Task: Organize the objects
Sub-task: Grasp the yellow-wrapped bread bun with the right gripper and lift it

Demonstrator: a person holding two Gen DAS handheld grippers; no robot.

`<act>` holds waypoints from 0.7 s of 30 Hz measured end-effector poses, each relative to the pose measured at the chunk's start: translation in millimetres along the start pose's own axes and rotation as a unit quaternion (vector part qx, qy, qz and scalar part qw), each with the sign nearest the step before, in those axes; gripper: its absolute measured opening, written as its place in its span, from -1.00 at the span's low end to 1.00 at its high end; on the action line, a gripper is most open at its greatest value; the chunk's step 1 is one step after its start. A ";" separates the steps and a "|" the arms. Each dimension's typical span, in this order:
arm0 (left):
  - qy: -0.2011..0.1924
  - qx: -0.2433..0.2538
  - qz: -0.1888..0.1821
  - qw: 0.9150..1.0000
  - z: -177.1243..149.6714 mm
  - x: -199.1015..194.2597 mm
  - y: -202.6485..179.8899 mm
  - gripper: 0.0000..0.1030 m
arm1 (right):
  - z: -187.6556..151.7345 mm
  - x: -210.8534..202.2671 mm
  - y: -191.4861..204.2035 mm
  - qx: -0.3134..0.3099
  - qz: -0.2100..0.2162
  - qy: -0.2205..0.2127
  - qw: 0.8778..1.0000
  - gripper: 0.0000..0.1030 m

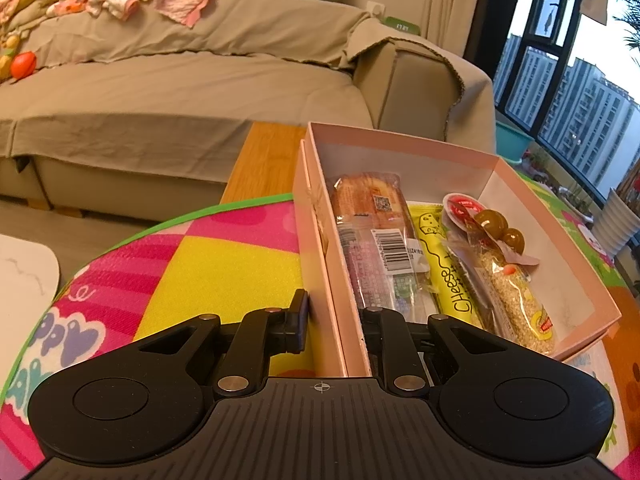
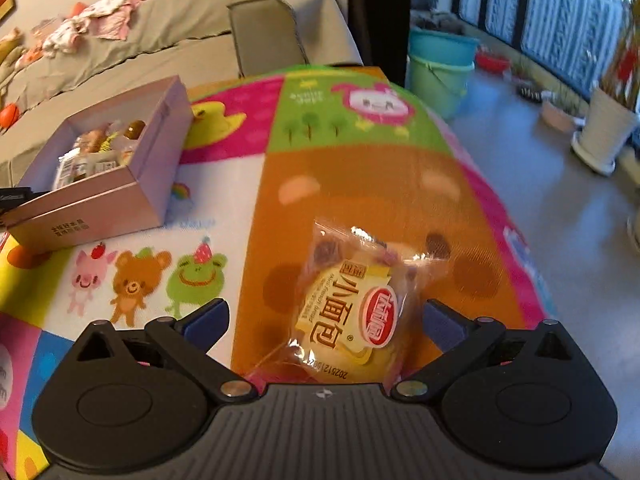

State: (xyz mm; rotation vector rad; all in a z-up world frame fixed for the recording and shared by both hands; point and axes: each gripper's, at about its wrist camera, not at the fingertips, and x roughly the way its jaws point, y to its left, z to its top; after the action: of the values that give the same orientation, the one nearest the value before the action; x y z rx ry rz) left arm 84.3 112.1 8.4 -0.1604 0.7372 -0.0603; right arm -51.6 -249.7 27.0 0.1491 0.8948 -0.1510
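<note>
A pink cardboard box (image 1: 520, 184) stands on the colourful mat and holds several wrapped snacks: a long bread pack (image 1: 372, 232), a yellow cheese stick (image 1: 444, 268), a sesame bar (image 1: 516, 300). My left gripper (image 1: 336, 316) is shut on the box's near left wall, one finger outside, one inside. The box also shows in the right wrist view (image 2: 120, 192) at the left. My right gripper (image 2: 326, 320) is open around a small wrapped bread pack (image 2: 352, 312) that lies on the mat between the fingers, not squeezed.
The cartoon play mat (image 2: 360, 160) covers a wooden table (image 1: 268, 156). A beige sofa (image 1: 180, 92) with baby clothes stands behind. Teal buckets (image 2: 440, 64) and a white plant pot (image 2: 608, 132) stand on the floor to the right, beyond the mat's edge.
</note>
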 end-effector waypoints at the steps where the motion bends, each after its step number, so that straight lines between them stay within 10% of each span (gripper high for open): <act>1: 0.000 0.000 0.000 1.000 -0.1 -0.2 0.0 -0.64 | -2.1 1.4 2.3 -0.002 0.005 0.000 1.000 0.98; 13: 0.000 0.000 0.000 1.000 -0.1 -0.5 -0.3 -0.64 | -12.6 -0.7 37.6 -0.089 0.053 -0.009 0.995 0.96; 21: 0.000 -0.001 0.001 1.000 -0.5 -0.3 -0.9 -0.64 | -10.2 -0.8 40.3 -0.083 0.061 0.012 0.995 0.16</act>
State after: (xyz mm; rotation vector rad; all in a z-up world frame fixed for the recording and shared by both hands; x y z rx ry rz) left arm 83.8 111.2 8.4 -0.1612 0.7377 -0.0589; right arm -52.1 -208.2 23.9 0.0504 0.9149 0.0388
